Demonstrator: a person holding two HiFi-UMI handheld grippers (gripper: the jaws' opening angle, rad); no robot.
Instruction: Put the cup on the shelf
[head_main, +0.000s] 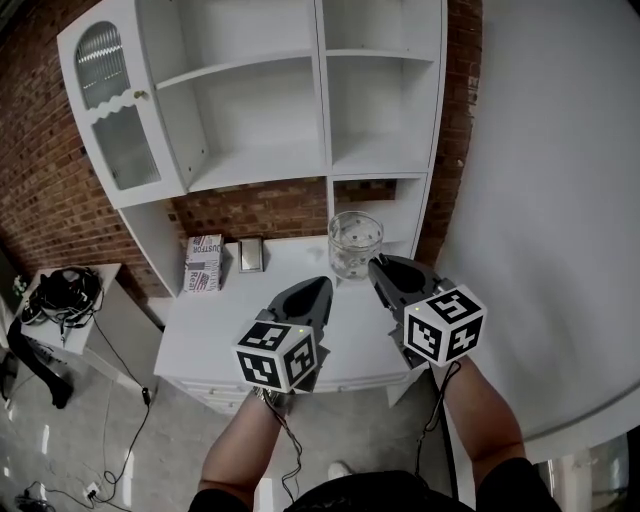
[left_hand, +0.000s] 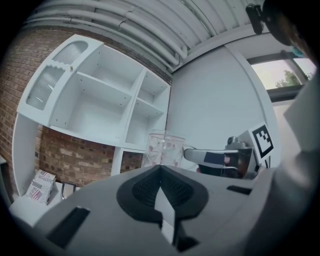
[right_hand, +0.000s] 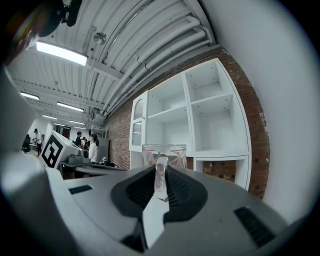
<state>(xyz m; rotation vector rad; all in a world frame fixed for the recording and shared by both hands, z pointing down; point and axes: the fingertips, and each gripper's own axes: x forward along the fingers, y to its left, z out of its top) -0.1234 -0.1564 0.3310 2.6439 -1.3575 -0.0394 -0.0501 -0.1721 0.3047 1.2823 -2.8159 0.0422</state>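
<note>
- Right gripper view: right gripper (right_hand: 161, 175) clamped on glass cup (right_hand: 172, 154) wall.
- Glass cup over counter (head_main: 200, 330), shelving unit (head_main: 260, 160) at 12 o'clock; not shelved yet.
- Left gripper (left_hand: 160, 172) closed, empty.
- Remaining: set on shelf, release.

a printed box (head_main: 204, 263) stands just beside a small dark frame (head_main: 250, 254).

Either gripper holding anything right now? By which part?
The right gripper holds the glass cup, its jaws pinching the near side wall at the rim. The left gripper is shut and empty.
</note>
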